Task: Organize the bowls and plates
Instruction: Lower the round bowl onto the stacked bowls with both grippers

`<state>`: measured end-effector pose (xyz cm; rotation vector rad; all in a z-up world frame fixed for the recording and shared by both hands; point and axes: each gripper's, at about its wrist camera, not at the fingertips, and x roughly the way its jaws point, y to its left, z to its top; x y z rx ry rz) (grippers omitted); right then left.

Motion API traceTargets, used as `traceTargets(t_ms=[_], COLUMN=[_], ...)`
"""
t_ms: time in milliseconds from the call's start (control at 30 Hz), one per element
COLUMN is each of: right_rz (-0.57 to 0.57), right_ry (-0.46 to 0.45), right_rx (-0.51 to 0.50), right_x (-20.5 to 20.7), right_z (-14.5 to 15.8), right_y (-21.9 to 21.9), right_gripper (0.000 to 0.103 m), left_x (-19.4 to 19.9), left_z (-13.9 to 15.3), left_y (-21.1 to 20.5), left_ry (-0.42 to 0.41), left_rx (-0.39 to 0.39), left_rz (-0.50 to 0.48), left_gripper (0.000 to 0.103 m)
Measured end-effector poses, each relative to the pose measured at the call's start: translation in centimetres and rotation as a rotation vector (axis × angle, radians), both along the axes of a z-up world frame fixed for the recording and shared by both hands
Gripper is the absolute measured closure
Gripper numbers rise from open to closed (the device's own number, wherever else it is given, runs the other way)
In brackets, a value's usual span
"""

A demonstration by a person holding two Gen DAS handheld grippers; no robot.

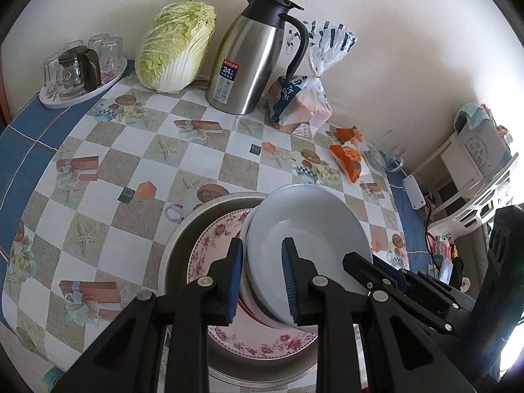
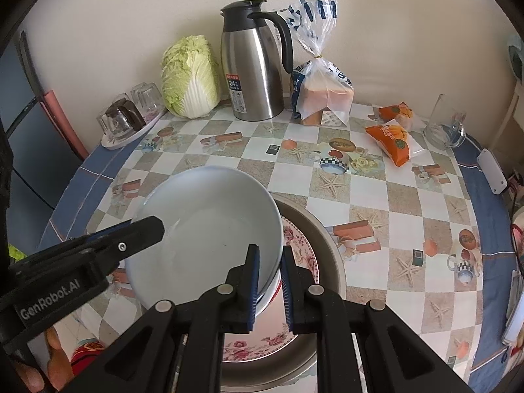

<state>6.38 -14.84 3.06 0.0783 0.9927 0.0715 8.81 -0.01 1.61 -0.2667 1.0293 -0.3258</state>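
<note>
A pale blue plate [image 1: 304, 226] [image 2: 209, 226] is held tilted above a floral plate [image 1: 209, 245] [image 2: 294, 239] that lies in a metal basin [image 1: 183, 229] [image 2: 327, 245]. More white dishes are stacked under the blue plate. My left gripper [image 1: 262, 245] is shut on the stack's left rim, one finger inside and one outside. My right gripper [image 2: 270, 252] is shut on the right rim of the same blue plate. Each gripper shows in the other's view, the right one [image 1: 357, 262] and the left one [image 2: 147, 229].
On the checkered table stand a steel thermos jug [image 1: 252, 55] [image 2: 252, 65], a napa cabbage [image 1: 177, 46] [image 2: 190, 75], a bread bag [image 1: 304, 98] [image 2: 324, 88], orange snack packs [image 1: 348, 154] [image 2: 393, 137], a glass [image 2: 445, 124] and a tray of glasses [image 1: 82, 68] [image 2: 127, 121].
</note>
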Motion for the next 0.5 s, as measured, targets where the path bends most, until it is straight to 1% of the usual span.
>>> traceTargets(t_ms=[100,300,500], right_rz=[0.002,-0.003,-0.005], right_ry=[-0.001,0.004,0.007], right_rx=[0.01,0.065,0.083], right_x=[-0.1,-0.1,-0.1], right_z=[0.1,0.2,0.2], right_y=[-0.1,-0.9,-1.0], right_gripper=[0.087,0.087,0.087], left_x=[0.0,-0.1,-0.1], left_z=[0.1,0.2,0.1], left_y=[-0.1,-0.1,0.1], left_ry=[-0.002,-0.002,0.001], left_rx=[0.01,0.01,-0.004], left_rz=[-0.001,0.0,0.0], left_gripper=[0.08,0.08,0.08])
